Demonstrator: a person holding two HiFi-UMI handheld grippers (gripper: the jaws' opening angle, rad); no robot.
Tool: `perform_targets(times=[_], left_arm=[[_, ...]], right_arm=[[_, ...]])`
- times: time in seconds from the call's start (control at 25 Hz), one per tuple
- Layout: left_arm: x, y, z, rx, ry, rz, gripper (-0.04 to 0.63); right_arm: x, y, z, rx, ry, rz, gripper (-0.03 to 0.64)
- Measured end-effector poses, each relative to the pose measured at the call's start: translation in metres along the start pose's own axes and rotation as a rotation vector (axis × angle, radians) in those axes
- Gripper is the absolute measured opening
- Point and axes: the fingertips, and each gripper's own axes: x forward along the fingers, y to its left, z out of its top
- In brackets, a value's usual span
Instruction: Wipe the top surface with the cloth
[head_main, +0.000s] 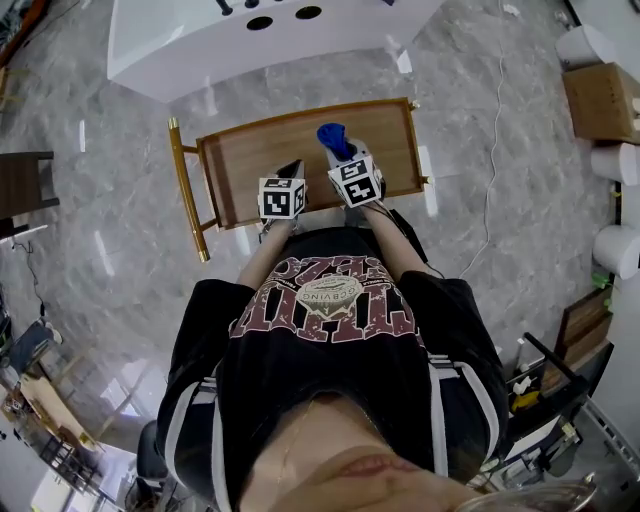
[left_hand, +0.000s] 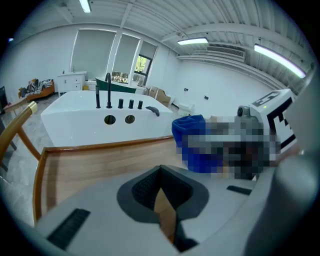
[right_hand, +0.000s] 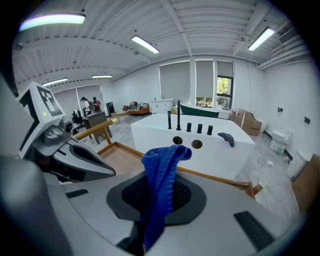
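Pinching one blue cloth (right_hand: 164, 165) in right tool (right_hand: 160, 192); left tool (left_hand: 160, 172) jaws together, empty; one wooden table (head_main: 255, 165).

The blue knitted cloth (right_hand: 161, 180) stands bunched and upright, pinched between the jaws of the right hand-held gripper (right_hand: 158, 201), over the right part of the bare, rimmed wooden table (head_main: 255, 165).

Cloth (head_main: 333, 138) in right claw (right_hand: 160, 197) over cart top (head_main: 250, 165), bathtub (head_main: 190, 45) beyond it

a wooden surface (head_main: 260, 160) with a raised rim sits on a gold frame (head_main: 186, 190), on the grey marble floor (head_main: 120, 250).
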Motion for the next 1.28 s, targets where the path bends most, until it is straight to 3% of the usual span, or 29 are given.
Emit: perform_targets(times=[0.32,0.92,1.28], left_arm=[[-0.025,-0.005,0.046,0.010,-0.130,0.006,0.049],[-0.108,-0.044,0.150,0.043,-0.451,-0.024,0.049],[-0.163,-0.064,0.201,0.124,-0.613,-0.028,0.049]], right_arm=[[-0.030,0.005,0.059,0.012,-0.172,0.001,0.064],[-0.099,0.022,0.164,0.007,-0.430,-0.006,0.064],[-0.143,0.025,0.215,-0.011,-0.563,-0.017,0.064]])
